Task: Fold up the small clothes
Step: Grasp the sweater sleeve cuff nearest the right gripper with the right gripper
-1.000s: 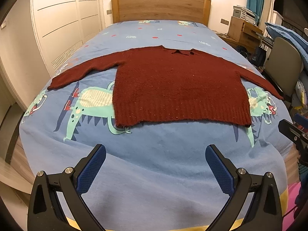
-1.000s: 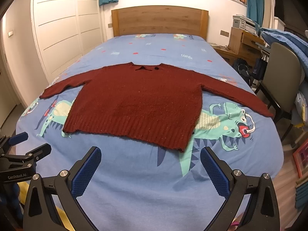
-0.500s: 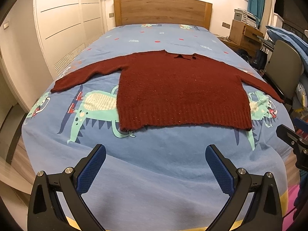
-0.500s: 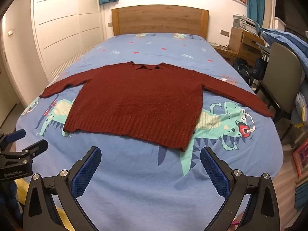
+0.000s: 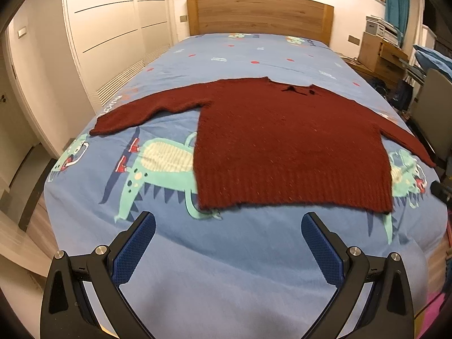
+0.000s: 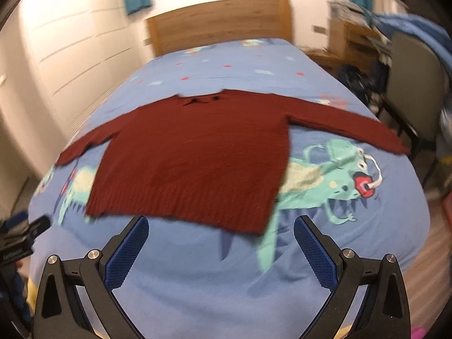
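Note:
A dark red knitted sweater (image 5: 285, 144) lies flat on the bed, both sleeves spread out, collar toward the headboard, ribbed hem toward me; it also shows in the right wrist view (image 6: 192, 166). My left gripper (image 5: 228, 226) is open and empty, just short of the hem's left part. My right gripper (image 6: 221, 227) is open and empty, close over the hem's right part. The left gripper shows at the left edge of the right wrist view (image 6: 22, 240). The right wrist view is blurred.
The bed has a blue dinosaur-print cover (image 5: 226, 268) and a wooden headboard (image 5: 260, 14). White wardrobe doors (image 5: 107, 36) stand on the left. A chair (image 6: 415, 90) and a wooden desk (image 5: 381, 56) stand on the right.
Both grippers have moved forward toward the sweater's hem. The right wrist view has tilted and blurred with fast motion. The sweater has not moved.

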`<state>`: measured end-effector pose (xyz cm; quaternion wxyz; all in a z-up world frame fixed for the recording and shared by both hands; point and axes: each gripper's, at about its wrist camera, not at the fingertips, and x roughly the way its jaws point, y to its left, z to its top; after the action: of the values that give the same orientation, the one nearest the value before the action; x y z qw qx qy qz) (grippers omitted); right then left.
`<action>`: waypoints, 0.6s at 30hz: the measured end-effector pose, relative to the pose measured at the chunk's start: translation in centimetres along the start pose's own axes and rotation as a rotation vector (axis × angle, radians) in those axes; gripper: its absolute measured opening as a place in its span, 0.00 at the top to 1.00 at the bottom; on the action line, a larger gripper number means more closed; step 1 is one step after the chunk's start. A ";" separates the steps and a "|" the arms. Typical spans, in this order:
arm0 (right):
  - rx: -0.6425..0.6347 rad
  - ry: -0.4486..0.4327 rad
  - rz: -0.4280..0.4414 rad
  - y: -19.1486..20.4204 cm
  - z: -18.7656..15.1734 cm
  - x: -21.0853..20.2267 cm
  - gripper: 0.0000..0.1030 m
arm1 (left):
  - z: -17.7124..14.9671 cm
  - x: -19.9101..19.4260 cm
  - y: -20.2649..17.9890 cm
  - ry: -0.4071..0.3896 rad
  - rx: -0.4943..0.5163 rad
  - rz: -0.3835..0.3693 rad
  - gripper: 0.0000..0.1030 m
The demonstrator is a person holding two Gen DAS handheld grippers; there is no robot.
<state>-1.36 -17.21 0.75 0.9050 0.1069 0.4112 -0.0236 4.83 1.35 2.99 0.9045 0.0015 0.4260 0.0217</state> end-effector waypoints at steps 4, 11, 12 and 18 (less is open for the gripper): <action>0.169 0.009 -0.005 -7.0 2.0 3.1 0.00 | 1.6 1.4 0.3 -0.002 -0.014 0.017 0.01; 0.577 0.000 -0.025 -23.1 3.3 9.6 0.00 | 4.3 4.8 0.7 0.007 -0.048 0.032 0.01; 0.624 0.004 -0.036 -24.9 3.2 10.3 0.01 | 4.5 5.4 0.9 0.015 -0.054 0.038 0.01; 0.864 -0.054 -0.012 -34.5 3.1 13.7 0.06 | 5.5 8.5 1.7 0.076 -0.088 0.015 0.01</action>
<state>5.45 -50.87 -13.54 0.7874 0.4728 0.3403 -0.2014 14.37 3.50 -0.01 0.8866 -0.0359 0.4587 0.0474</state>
